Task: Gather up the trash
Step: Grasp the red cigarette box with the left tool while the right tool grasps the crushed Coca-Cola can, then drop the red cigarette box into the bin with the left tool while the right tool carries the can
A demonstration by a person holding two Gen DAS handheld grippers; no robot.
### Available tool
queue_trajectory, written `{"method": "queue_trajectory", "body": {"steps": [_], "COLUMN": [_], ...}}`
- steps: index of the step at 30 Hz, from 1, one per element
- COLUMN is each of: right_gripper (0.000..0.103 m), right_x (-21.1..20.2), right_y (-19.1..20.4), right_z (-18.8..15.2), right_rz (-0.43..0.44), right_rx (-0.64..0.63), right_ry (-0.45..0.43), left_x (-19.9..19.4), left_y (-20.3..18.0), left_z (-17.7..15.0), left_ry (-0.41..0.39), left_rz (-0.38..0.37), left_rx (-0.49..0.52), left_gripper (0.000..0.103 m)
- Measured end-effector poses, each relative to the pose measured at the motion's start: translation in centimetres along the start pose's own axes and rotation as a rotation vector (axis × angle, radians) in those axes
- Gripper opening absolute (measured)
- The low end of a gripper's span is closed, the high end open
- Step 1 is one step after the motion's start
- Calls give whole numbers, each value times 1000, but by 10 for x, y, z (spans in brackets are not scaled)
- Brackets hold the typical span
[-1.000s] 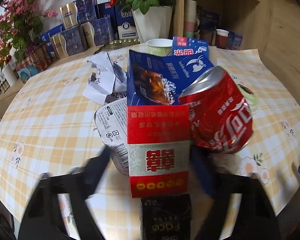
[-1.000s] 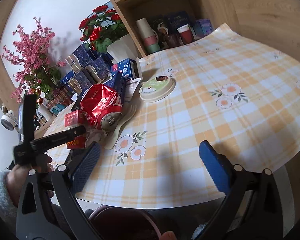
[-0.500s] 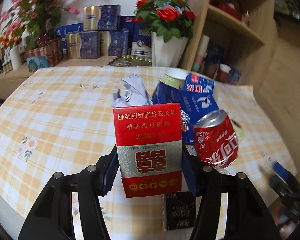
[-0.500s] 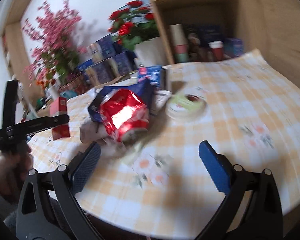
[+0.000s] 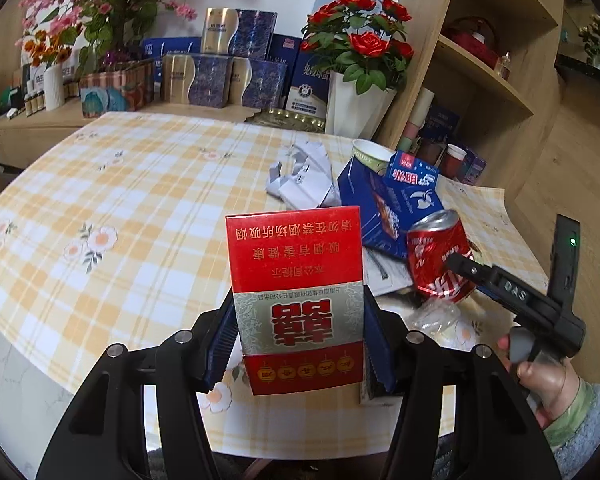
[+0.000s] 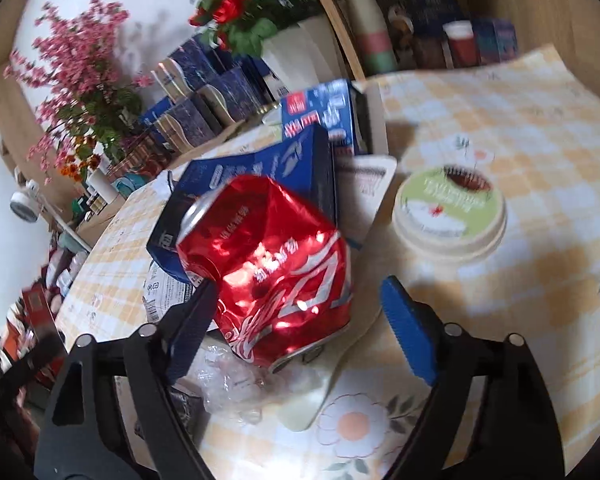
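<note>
A red cigarette box [image 5: 296, 264] stands upright between the pads of my left gripper [image 5: 300, 320], which is shut on it and holds it above the near table edge. In the right wrist view a crushed red cola can [image 6: 268, 256] lies on the trash pile between the jaws of my right gripper [image 6: 298, 300]. Those jaws are closing. The left finger [image 6: 196, 316] is at the can's side, while the right finger [image 6: 404, 320] stands apart from it. The same can [image 5: 440, 260] shows in the left wrist view, with the right gripper's tip beside it.
The pile on the checked table [image 5: 120, 200] holds a blue carton [image 6: 268, 168], crumpled white paper [image 5: 304, 176], a paper cup [image 5: 370, 154], clear plastic wrap [image 6: 236, 380] and a green-lidded tub [image 6: 450, 208]. A rose vase [image 5: 352, 108], boxes and a wooden shelf [image 5: 480, 80] stand behind.
My left gripper has lifted the red box and drawn back from the pile. My right gripper has swung in around the can, and its jaws have narrowed.
</note>
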State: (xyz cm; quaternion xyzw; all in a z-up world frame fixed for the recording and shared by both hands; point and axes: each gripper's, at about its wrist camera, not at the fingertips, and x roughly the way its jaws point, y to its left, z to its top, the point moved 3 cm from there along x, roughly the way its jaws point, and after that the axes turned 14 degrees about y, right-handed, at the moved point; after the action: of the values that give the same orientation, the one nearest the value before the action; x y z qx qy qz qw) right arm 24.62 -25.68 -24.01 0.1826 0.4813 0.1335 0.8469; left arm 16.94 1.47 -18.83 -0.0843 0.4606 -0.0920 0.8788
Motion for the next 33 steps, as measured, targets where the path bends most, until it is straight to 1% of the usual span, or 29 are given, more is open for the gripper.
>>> {"method": "queue_trajectory", "body": {"steps": [3, 5, 6, 8, 9, 11, 15, 19, 20, 21, 22, 24, 29, 33], "right_gripper": [80, 78, 74, 52, 51, 50, 49, 47, 47, 35, 34, 34, 34, 34], "right_x": [9, 11, 11, 11, 11, 6, -17, -35, -36, -37, -38, -35, -31, -45], "right_y": [-5, -8, -9, -10, -8, -7, -1, 3, 3, 5, 7, 9, 7, 12], "right_z": [-3, -3, -3, -3, -2, -2, 4, 10, 12, 14, 15, 17, 16, 15], "right_rz": [18, 25, 29, 45, 64, 50, 40, 22, 11, -5, -38, -64, -68, -63], "right_rx": [65, 97, 104, 113, 117, 122, 96, 67, 57, 39, 11, -25, -47, -64], "right_ry": [29, 32, 30, 36, 35, 17, -87, -149, -158, -166, -167, -163, -157, -204], "left_x": [2, 2, 2, 3, 3, 3, 2, 0, 0, -1, -1, -1, 3, 0], "left_y": [4, 4, 4, 4, 4, 3, 3, 2, 2, 1, 1, 0, -2, -4], "left_z": [-4, -5, -6, -8, -8, -10, -11, -11, -11, -11, -11, -12, -13, -10], "left_ry": [14, 12, 11, 13, 12, 13, 8, 4, 3, 2, 1, 4, 13, 4], "left_rz": [-26, -37, -39, -43, -45, -48, -49, -51, -54, -56, -57, -58, -62, -67], "left_rx": [-18, -19, -16, -14, -14, -15, -11, -5, -7, -6, -6, -2, -3, 4], "left_gripper": [56, 56, 56, 56, 56, 56, 56, 56, 56, 56, 56, 56, 56, 56]}}
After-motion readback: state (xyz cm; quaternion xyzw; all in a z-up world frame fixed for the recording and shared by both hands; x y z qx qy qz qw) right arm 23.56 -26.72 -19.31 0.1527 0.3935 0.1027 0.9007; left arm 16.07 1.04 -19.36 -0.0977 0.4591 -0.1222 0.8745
